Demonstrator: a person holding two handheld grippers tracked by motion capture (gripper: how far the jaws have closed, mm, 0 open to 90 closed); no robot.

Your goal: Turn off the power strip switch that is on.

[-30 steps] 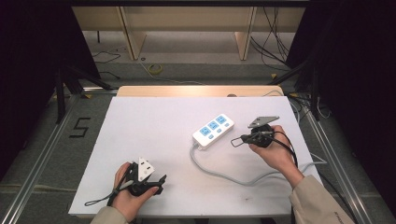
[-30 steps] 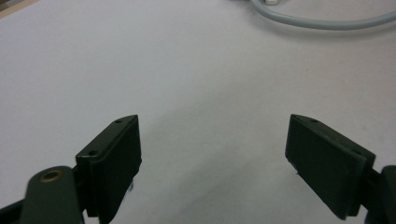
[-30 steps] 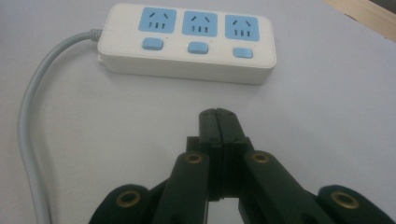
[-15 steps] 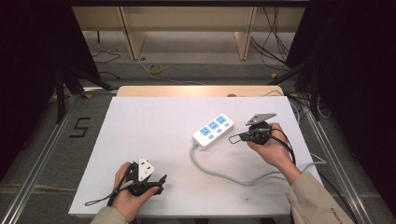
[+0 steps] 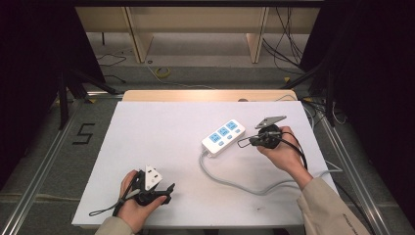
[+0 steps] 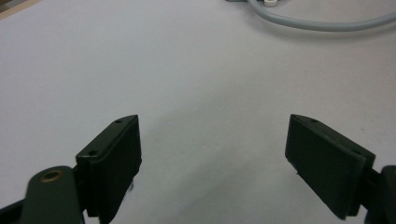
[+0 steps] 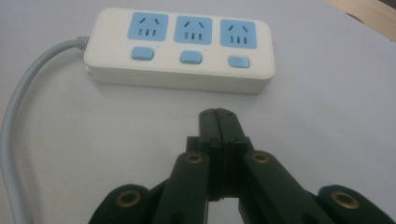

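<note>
- Black left gripper (image 5: 169, 188): held low over the near left part of the white table (image 5: 161, 137), a grey plate on top. In the left gripper view its pads (image 6: 114, 156) stand wide apart with bare table surface between them.
- Grey cable (image 5: 235, 181): runs from the left end of the power strip, curves across the table toward the near right and passes under the right forearm.
- Right gripper (image 5: 241, 143): held in the right hand (image 5: 281, 154) at mid-right, pointing at the strip. In the right gripper view its jaws are pressed together, nothing between them; tips just short of the strip's near side, apart from it.
- White power strip (image 7: 180, 49): lies flat at centre-right of the table, three blue sockets in a row, one blue button (image 7: 190, 57) below each.
</note>
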